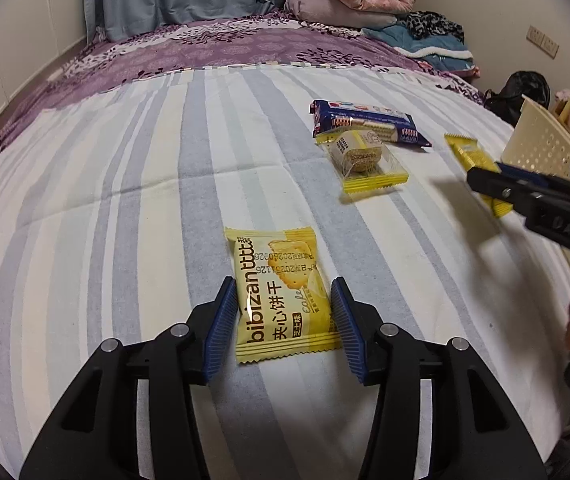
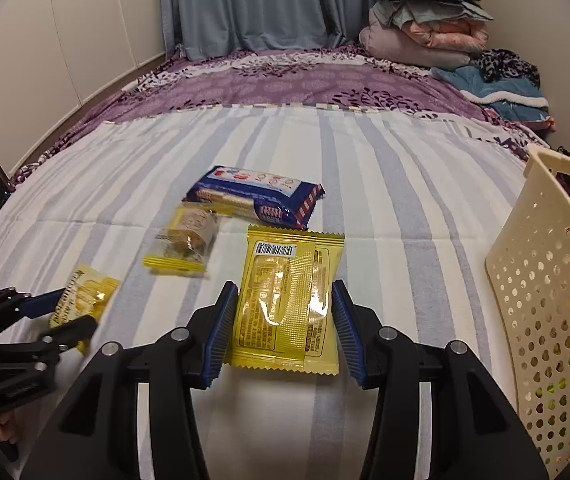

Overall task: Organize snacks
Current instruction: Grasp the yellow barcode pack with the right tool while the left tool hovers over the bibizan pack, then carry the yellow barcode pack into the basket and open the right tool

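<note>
On the striped bedsheet, my left gripper (image 1: 283, 312) is open, its blue pads on either side of a yellow bibizan biscuit packet (image 1: 279, 292) that lies flat; this packet also shows in the right wrist view (image 2: 81, 300). My right gripper (image 2: 283, 316) is open around a second yellow packet (image 2: 289, 300), back side up. A clear-and-yellow cake packet (image 1: 367, 160) (image 2: 185, 242) and a dark blue cracker pack (image 1: 369, 122) (image 2: 257, 196) lie further back. A cream perforated basket (image 2: 553, 292) (image 1: 545, 152) stands at the right.
Folded quilts (image 2: 425, 36) and clothes (image 2: 497, 76) are piled at the bed's far right corner. A purple floral sheet (image 2: 285, 80) covers the far half of the bed. Blue curtains (image 2: 245, 4) and white cupboards (image 2: 65, 32) stand behind.
</note>
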Action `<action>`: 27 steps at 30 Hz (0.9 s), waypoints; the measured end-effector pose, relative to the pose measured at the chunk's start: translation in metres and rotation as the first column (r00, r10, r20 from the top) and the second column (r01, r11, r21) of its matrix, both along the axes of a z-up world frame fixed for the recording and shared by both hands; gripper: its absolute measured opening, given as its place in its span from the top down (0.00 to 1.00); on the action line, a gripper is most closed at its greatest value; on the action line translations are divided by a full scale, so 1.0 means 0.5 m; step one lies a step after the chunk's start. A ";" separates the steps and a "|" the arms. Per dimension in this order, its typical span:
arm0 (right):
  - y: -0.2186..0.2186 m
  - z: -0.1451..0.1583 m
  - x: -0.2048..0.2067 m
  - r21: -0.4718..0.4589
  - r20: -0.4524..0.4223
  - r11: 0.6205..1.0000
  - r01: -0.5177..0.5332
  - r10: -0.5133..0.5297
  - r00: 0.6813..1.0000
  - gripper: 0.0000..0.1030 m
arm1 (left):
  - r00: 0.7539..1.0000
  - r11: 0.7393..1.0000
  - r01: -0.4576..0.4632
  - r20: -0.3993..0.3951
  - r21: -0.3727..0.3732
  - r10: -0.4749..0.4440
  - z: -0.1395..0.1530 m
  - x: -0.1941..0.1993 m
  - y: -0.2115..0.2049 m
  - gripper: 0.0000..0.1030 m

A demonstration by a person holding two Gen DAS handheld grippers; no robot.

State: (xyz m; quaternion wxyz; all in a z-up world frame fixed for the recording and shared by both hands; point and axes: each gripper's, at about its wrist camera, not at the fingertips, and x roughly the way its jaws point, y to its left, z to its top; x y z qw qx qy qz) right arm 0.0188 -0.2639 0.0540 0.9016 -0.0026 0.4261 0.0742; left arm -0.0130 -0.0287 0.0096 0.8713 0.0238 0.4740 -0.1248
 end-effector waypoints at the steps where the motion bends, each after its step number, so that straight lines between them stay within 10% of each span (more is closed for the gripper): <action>1: 0.000 0.005 -0.004 0.004 0.008 1.000 -0.003 0.003 1.000 0.53 | 1.000 1.000 0.000 0.003 0.013 -0.001 0.000 0.000 -0.004 0.52; 27: -0.170 0.155 -0.113 0.123 0.225 0.978 0.168 -0.192 0.955 0.53 | 0.992 0.999 -0.034 0.122 -0.021 0.036 0.132 -0.020 0.002 0.67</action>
